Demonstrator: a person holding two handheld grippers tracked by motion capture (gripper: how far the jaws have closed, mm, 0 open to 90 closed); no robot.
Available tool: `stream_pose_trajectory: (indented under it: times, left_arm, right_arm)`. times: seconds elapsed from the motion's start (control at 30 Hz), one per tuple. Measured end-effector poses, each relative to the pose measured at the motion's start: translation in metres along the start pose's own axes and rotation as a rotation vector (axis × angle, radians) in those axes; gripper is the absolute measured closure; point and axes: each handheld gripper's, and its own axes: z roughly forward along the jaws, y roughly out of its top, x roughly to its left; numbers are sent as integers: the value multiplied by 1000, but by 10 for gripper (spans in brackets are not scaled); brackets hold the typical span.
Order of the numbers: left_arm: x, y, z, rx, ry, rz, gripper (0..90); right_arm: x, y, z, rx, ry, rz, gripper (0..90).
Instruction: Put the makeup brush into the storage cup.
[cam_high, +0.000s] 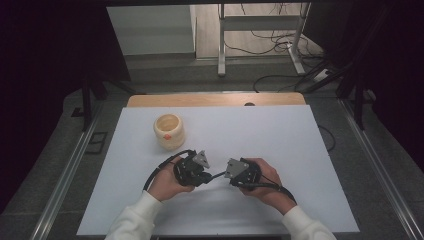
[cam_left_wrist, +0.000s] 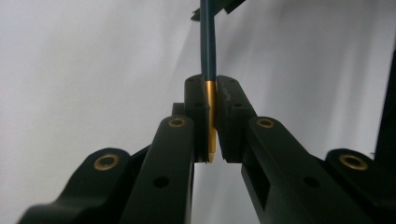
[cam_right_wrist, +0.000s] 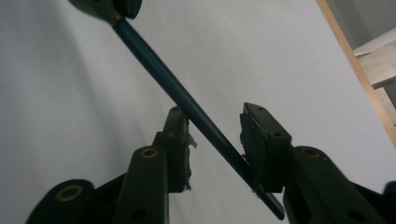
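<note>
Left claw (cam_left_wrist: 212, 122) clamps pen (cam_left_wrist: 208, 42), table edge (cam_right_wrist: 352, 60) near

A cream pot (cam_high: 169, 131) is standing on the white table (cam_high: 280, 140), well apart from the work; cables (cam_high: 270, 42) are lying on the floor beyond.

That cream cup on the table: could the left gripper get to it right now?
Probably not yet. The path to the cup looks free, but the left gripper is shut on a pen, so the pen must go first.
</note>
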Motion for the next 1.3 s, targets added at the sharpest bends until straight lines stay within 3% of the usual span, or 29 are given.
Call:
stream_pose_trajectory:
  times: [0.33, 0.47, 0.5, 0.57, 0.63, 0.67, 0.7, 0.73, 0.77, 0.9, 1.03, 1.3]
  left_arm:
    - [6, -2, -4, -56, -6, -37, 827]
    - [11, -4, -7, -111, -2, -60, 770]
    - [13, -5, -7, -152, -2, -76, 756]
    - [14, -6, -8, -163, 11, -72, 671]
    - [14, -6, -9, -183, 28, -84, 641]
    - [14, -6, -9, -187, 36, -94, 611]
    - [16, -7, -10, -197, 62, -104, 502]
    - [16, -7, -10, -197, 62, -104, 441]
    - [17, -7, -12, -215, 71, -132, 388]
    - [17, -8, -16, -246, 83, -158, 256]
    - [17, -11, -23, -274, 121, -180, 200]
    - [19, -23, -28, -308, 132, -226, 190]
  right_arm:
    - [5, 0, 3, 22, 11, -76, 765]
    - [7, 0, 3, 25, 19, -99, 810]
    - [9, 1, 3, 28, 25, -102, 828]
    - [10, 1, 3, 22, 34, -116, 845]
    - [10, 2, 3, 22, 30, -116, 845]
    - [10, 2, 2, 19, 30, -110, 846]
    - [6, 1, 0, 9, 32, -104, 846]
    - [6, 1, 0, 9, 32, -104, 846]
    - [4, -1, -1, 4, 30, -85, 846]
    - [1, -2, -3, -3, 28, -53, 846]
    - [-2, -4, -5, -8, 30, -21, 846]
    - [-7, -8, -9, -26, 36, 39, 846]
